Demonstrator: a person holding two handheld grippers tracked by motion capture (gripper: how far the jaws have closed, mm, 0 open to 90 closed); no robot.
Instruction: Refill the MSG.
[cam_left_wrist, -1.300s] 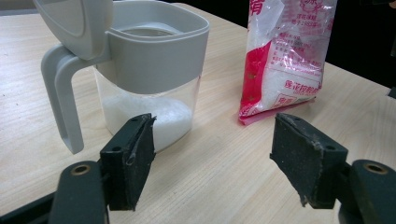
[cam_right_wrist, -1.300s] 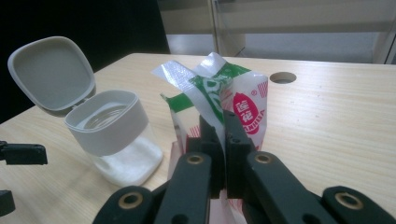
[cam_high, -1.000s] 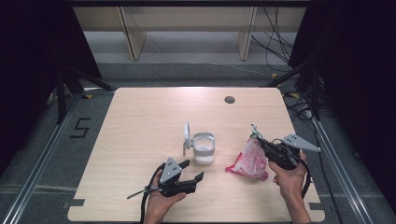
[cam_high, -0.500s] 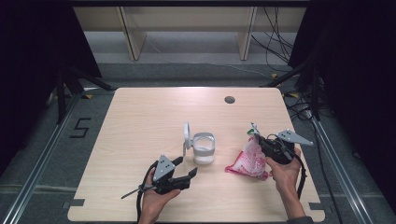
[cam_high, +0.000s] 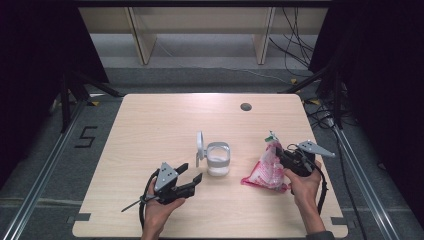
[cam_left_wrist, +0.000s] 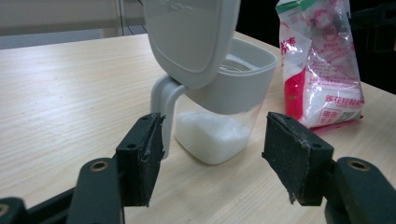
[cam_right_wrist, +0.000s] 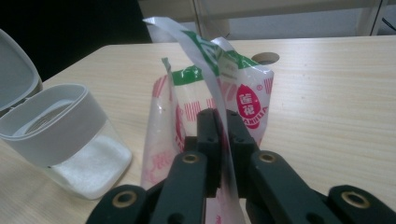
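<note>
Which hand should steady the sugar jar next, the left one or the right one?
Probably the left. The left hand-held gripper is open and pointed straight at the jar, with nothing between its pads. The right hand-held gripper is shut on the sugar bag, so it is busy.

A lab/recording setup is suggested: bare wooden surface (cam_high: 150, 130) ringed by black curtains (cam_high: 40, 60), floor rails (cam_high: 45, 175), loose cables (cam_high: 295, 35), tripod legs (cam_high: 67, 97).

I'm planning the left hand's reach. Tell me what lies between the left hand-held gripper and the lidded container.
Bare tabletop in the high view: nothing between the left hand-held gripper and the container.
</note>
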